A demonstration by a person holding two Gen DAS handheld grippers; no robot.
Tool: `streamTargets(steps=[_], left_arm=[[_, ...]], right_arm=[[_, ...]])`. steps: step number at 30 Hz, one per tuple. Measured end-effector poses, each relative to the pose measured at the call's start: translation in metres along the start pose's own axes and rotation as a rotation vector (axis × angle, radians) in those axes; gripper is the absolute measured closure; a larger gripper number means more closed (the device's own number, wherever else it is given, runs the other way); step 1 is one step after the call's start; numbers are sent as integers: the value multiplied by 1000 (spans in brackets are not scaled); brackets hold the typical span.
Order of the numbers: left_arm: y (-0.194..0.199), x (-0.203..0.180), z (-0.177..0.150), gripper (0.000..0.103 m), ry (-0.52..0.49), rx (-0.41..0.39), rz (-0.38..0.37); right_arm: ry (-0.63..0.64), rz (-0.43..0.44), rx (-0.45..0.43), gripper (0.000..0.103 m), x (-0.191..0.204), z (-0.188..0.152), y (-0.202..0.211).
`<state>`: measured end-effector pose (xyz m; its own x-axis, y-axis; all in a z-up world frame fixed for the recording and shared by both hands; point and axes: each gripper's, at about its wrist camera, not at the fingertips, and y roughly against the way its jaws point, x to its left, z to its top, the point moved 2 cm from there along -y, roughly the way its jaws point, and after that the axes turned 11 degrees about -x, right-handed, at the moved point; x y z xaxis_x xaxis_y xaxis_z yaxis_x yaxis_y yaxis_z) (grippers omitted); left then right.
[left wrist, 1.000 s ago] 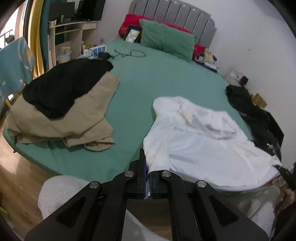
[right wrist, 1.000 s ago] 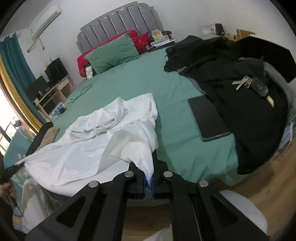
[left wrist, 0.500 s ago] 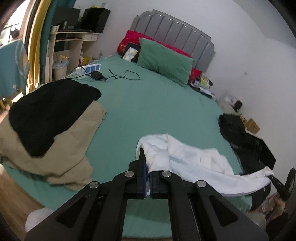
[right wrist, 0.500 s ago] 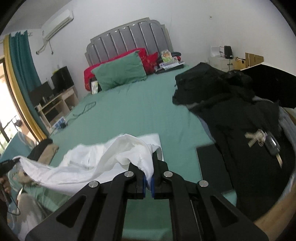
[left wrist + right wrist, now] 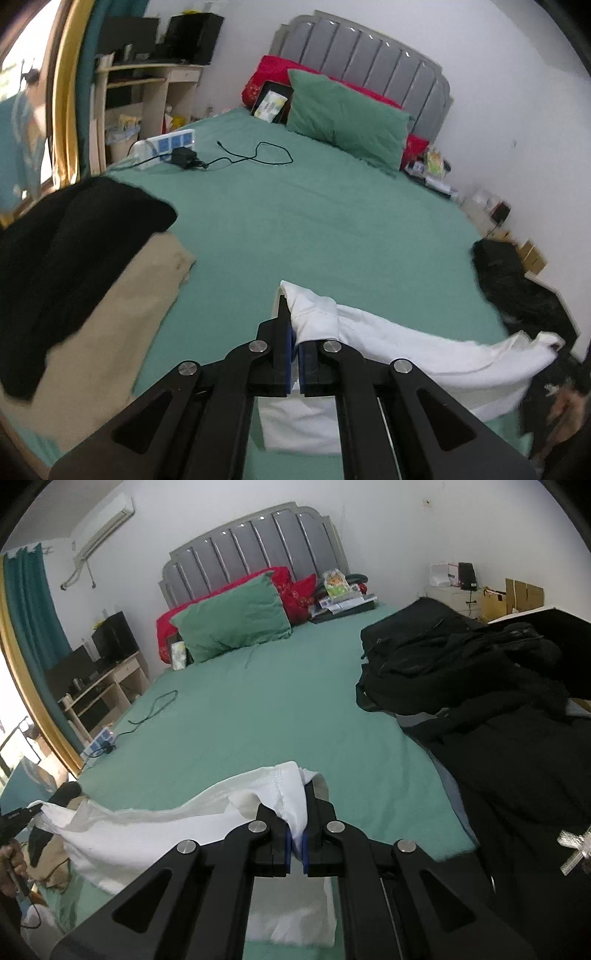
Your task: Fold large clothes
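A large white garment (image 5: 413,354) hangs stretched between my two grippers above the near end of the green bed (image 5: 314,221). My left gripper (image 5: 295,332) is shut on one corner of it. My right gripper (image 5: 297,823) is shut on the other corner, and the white garment (image 5: 147,827) sags to the left from it. The lower part of the cloth hangs below both grippers. In the left wrist view the far corner of the garment ends at the right gripper's tip (image 5: 554,341).
A tan and black clothes pile (image 5: 74,266) lies on the bed's left side. A black clothes heap (image 5: 480,701) with keys (image 5: 572,849) covers the right side. A power strip (image 5: 162,146), a cable (image 5: 258,157) and a green pillow (image 5: 347,118) lie toward the headboard.
Both grippers have lifted the white garment off the bed, and it now hangs taut between them. Both views have tilted up toward the headboard.
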<state>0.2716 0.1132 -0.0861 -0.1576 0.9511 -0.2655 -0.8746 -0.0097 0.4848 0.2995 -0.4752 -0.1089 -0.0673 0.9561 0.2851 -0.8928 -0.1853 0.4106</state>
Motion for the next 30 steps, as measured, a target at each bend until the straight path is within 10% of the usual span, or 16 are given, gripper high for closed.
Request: streamTargets(steps=[8,13,16,24,30], left_arm=[[-106,6,-13,97,-3,159,58],[-124,26,-21,39,83,185,84],[-107,36,-29,38,115,172,101],[-62,27,-98,38,96,299,15],[-50,13,-132,38,27,328,16]], right_arm=[[-38,-49,94,95,-20,-15,-90],[-71,-84,143,64,-33,-29,-112],[-82,-101,137,47,-38,-33,-95],[-234,-62,95,47,-53,-62,-19],[-113,-21,292,48,-14,-112,-23]])
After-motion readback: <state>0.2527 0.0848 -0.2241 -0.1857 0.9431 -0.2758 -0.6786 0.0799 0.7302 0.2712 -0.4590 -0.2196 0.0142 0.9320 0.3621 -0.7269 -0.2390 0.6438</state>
